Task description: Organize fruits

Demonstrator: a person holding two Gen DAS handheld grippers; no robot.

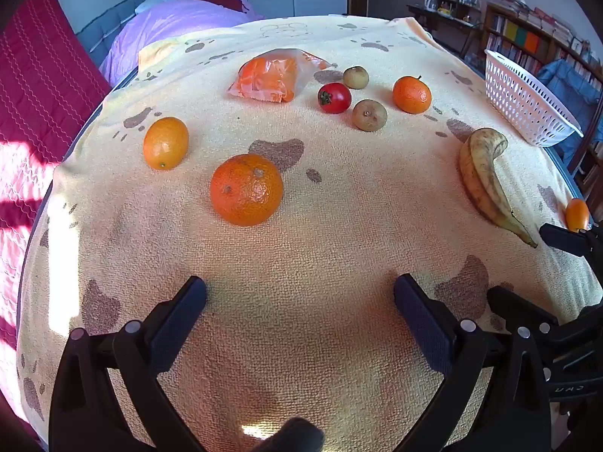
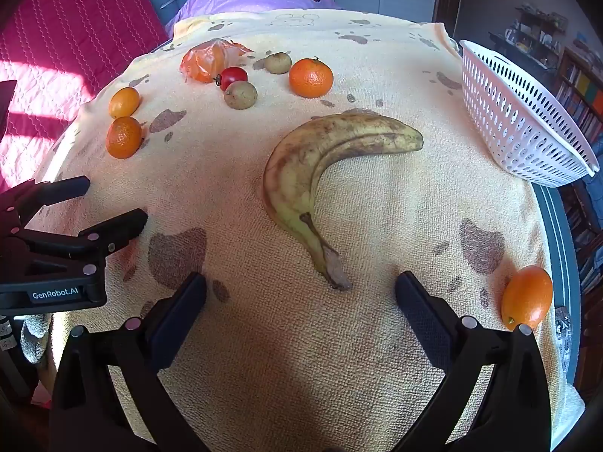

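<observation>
Fruit lies spread over a yellow towel (image 1: 301, 248) with brown paw prints. My left gripper (image 1: 300, 293) hangs open over bare towel, a large orange (image 1: 246, 189) just ahead of it and an oval orange fruit (image 1: 166, 143) further left. A spotted banana (image 2: 320, 165) lies in front of my right gripper (image 2: 300, 290), which is open and empty, the stem reaching between the fingertips. A small oval orange fruit (image 2: 527, 297) rests at its right. Further back are a tangerine (image 2: 311, 77), a red tomato-like fruit (image 2: 233, 77) and two brownish fruits (image 2: 241, 95). The white basket (image 2: 524, 120) stands at the far right.
An orange plastic bag (image 1: 271, 75) lies at the back of the towel. The table edge (image 2: 557, 233) runs close past the basket on the right. A bed with purple cover (image 1: 177, 19) and a red quilt (image 1: 41, 75) are beyond the left side, bookshelves (image 1: 527, 41) at the right.
</observation>
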